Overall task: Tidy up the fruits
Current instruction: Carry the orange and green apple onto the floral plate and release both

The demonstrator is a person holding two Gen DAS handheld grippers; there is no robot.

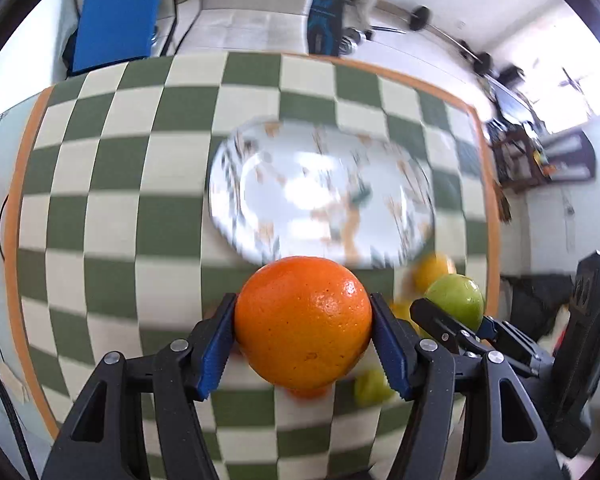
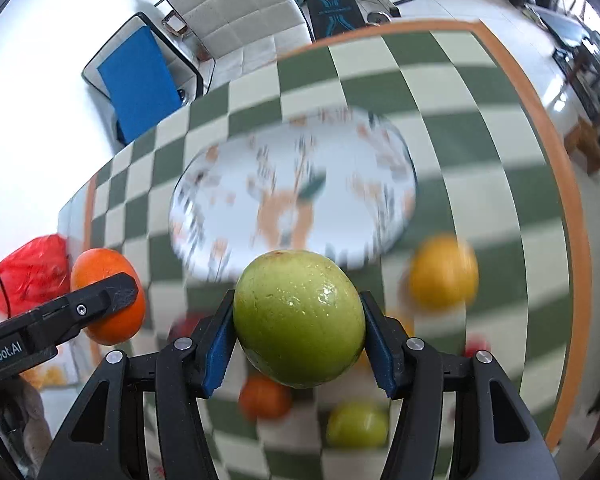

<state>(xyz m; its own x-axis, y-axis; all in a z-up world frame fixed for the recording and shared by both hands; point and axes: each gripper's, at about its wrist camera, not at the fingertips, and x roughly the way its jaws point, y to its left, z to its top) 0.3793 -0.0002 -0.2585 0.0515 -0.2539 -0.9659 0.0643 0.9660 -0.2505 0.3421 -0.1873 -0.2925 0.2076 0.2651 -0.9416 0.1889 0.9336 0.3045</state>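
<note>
Gripping an orange (image 1: 303, 322) between its blue pads, the left tool (image 1: 303, 340) hangs over the checkered worktop (image 1: 112, 208), just short of the patterned plate (image 1: 320, 188). Right tool (image 2: 299, 332) is clamped on a green fruit (image 2: 299, 318) the same way, right beside the left one and also near the plate's front edge. Plate itself is blurry, but a few more fruits sit loose on the worktop: a yellow one (image 2: 444, 270) to the right, plus a small orange one (image 2: 265, 398) and a yellow-green one (image 2: 358, 424) underneath the tools.
</note>
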